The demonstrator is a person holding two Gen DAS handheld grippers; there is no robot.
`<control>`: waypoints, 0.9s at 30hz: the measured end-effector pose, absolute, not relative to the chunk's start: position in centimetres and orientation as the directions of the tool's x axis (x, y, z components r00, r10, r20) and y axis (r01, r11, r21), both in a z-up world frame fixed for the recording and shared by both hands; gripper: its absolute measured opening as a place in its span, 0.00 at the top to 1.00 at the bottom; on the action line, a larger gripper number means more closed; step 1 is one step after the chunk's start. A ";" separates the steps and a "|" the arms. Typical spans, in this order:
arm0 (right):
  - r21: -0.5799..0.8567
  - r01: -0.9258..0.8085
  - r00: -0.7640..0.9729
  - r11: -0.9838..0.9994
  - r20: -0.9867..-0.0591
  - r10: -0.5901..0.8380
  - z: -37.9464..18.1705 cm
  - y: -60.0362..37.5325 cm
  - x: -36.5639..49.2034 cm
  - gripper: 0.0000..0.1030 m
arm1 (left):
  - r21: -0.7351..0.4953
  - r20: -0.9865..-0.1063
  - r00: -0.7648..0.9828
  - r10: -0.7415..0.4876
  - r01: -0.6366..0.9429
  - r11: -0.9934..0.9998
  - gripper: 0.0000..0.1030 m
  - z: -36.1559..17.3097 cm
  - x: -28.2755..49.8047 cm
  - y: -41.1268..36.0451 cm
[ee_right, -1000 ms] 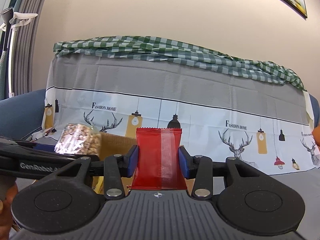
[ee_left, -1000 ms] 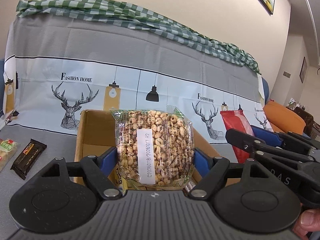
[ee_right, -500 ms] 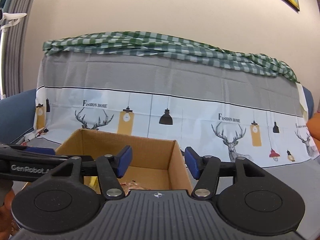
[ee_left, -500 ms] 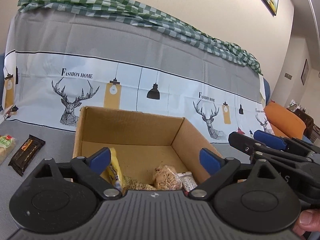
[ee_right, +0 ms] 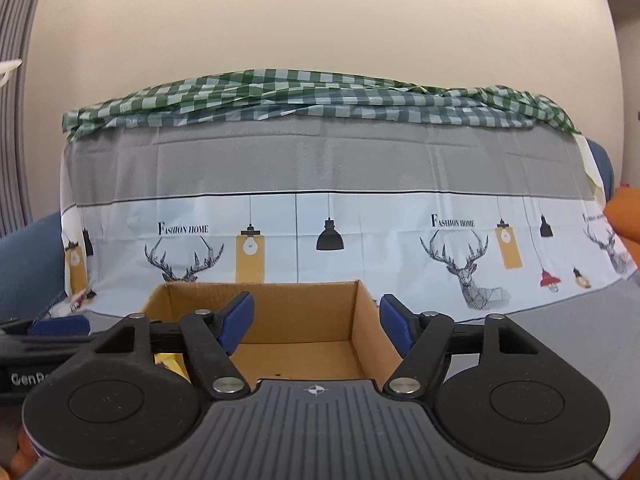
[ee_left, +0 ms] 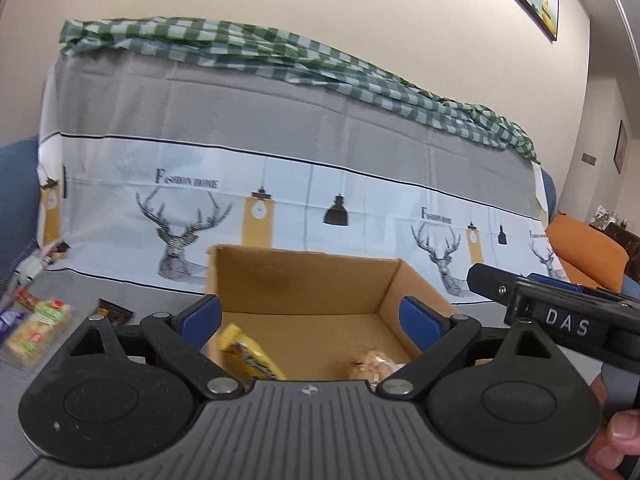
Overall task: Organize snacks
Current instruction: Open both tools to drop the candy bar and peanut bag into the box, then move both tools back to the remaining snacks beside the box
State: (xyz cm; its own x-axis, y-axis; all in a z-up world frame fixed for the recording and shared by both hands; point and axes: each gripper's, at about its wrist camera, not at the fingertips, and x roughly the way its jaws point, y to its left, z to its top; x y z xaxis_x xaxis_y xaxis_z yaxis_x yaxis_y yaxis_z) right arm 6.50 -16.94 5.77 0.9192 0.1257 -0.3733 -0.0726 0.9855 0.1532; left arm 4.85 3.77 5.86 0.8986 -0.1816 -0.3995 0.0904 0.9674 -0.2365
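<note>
Cardboard-brown open box [ee_left: 304,280] sits below both grippers, left [ee_left: 310,316] and right [ee_right: 316,318], fingers apart and empty, the right's just widening; next, fetch the clear-wrapped snack packs [ee_left: 36,326] lying left.

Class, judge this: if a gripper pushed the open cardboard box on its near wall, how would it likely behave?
The cardboard box would probably slide easily: it holds only a few packets. Its thin open-topped walls likely flex. Being low and wide, tipping seems unlikely.

Checked cloth [ee_right: 320,92], perhaps over sofa
</note>
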 end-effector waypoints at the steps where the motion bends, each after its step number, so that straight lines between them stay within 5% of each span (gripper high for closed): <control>1: 0.163 -0.069 0.919 0.984 -0.373 0.126 5.9 -16.6 6.5 0.31 | -0.231 -0.399 0.900 -0.173 0.084 0.969 0.06 5.9 4.7 4.3; 3: 0.184 -0.065 0.919 0.981 -0.372 0.131 6.0 -15.8 6.4 0.31 | -0.213 -0.403 0.903 -0.150 0.067 0.975 0.11 6.1 4.3 5.6; 9: 0.214 -0.099 0.918 0.972 -0.358 0.172 6.4 -12.0 6.0 0.31 | -0.210 -0.487 0.867 -0.102 -0.003 0.978 0.71 5.7 4.1 10.8; 10: 0.218 -0.112 0.916 0.969 -0.357 0.186 6.5 -11.4 5.9 0.32 | -0.205 -0.499 0.861 -0.092 -0.014 0.979 0.74 5.7 4.3 11.6; 17: 0.243 -0.233 0.887 0.942 -0.344 0.308 6.7 -6.3 5.0 0.51 | -0.161 -0.559 0.829 0.002 -0.111 0.981 0.74 7.4 8.5 18.2; 23: 0.226 -0.276 0.877 0.934 -0.339 0.341 6.8 -2.7 4.4 0.54 | -0.156 -0.605 0.794 0.063 -0.196 0.968 0.73 5.1 11.4 22.9; 27: 0.217 -0.308 0.864 0.926 -0.344 0.368 6.6 -0.6 4.4 0.54 | -0.153 -0.734 0.676 0.071 -0.265 0.952 0.73 1.9 12.5 24.8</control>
State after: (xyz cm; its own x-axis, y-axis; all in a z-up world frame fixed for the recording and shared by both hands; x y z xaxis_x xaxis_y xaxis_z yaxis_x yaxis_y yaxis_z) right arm 4.39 -0.58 6.56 0.8639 0.3678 -0.3440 -0.3078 0.9263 0.2175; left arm 12.51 24.76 1.94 0.6756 0.0707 -0.7339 -0.2655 0.9520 -0.1526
